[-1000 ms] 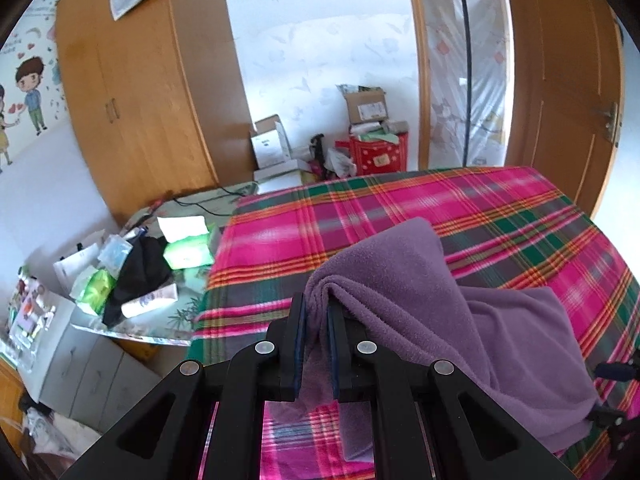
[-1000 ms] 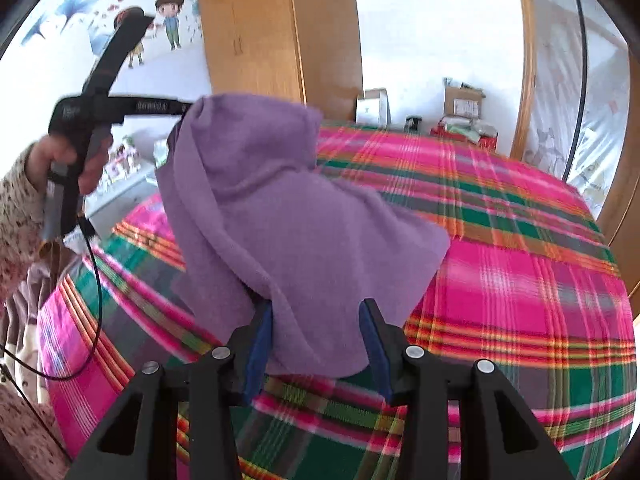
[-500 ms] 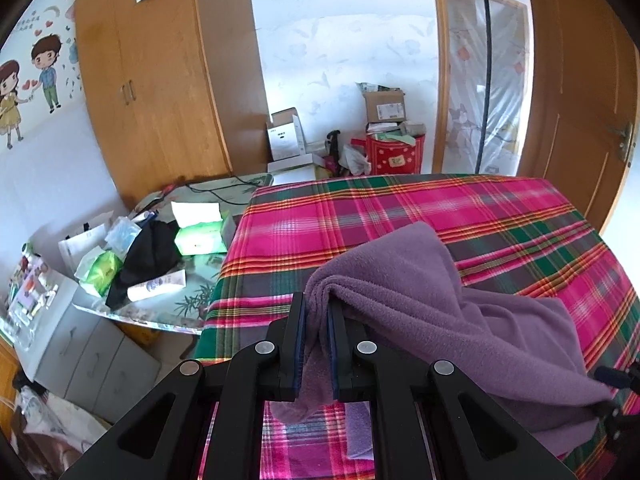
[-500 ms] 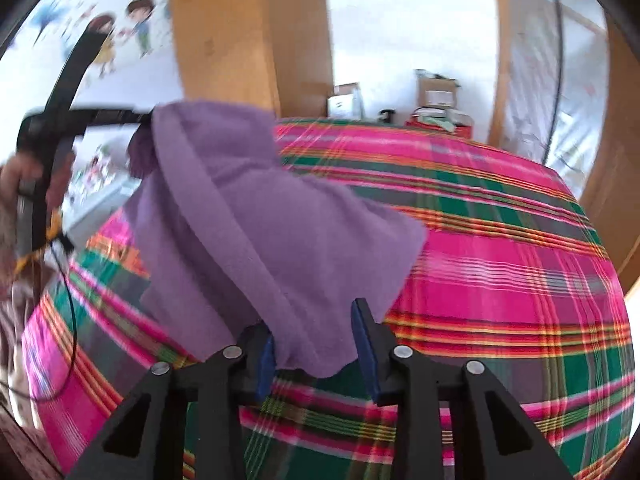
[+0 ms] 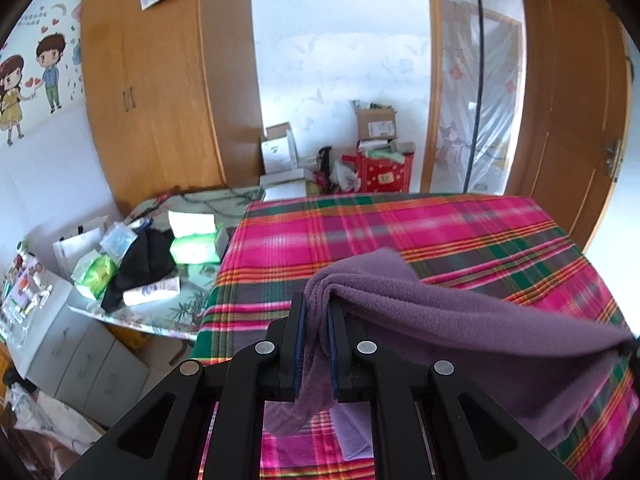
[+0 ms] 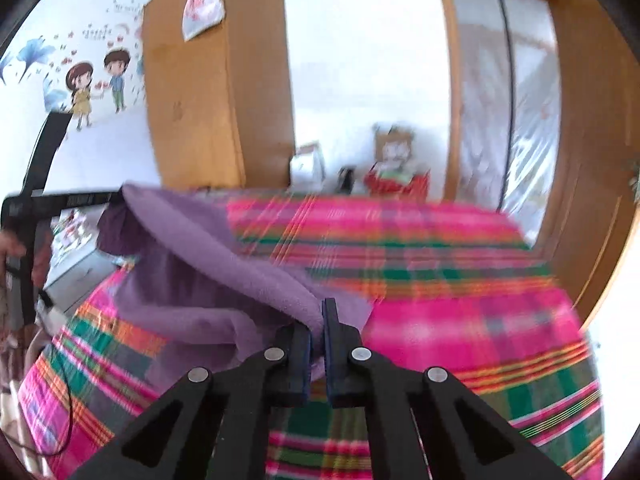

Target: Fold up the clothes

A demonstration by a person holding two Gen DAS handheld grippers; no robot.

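a purple fleece cloth (image 5: 460,320) hangs lifted over the near part of a pink-and-green plaid bed, stretched taut from a bunched left corner to a right one, its middle sagging in soft folds.

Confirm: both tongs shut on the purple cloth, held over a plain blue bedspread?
Not quite. Both tongs hold the purple cloth, left tongs and right tongs shut on it, but the bedspread is pink-and-green plaid, not plain blue. The left wrist view shows it most sharply.
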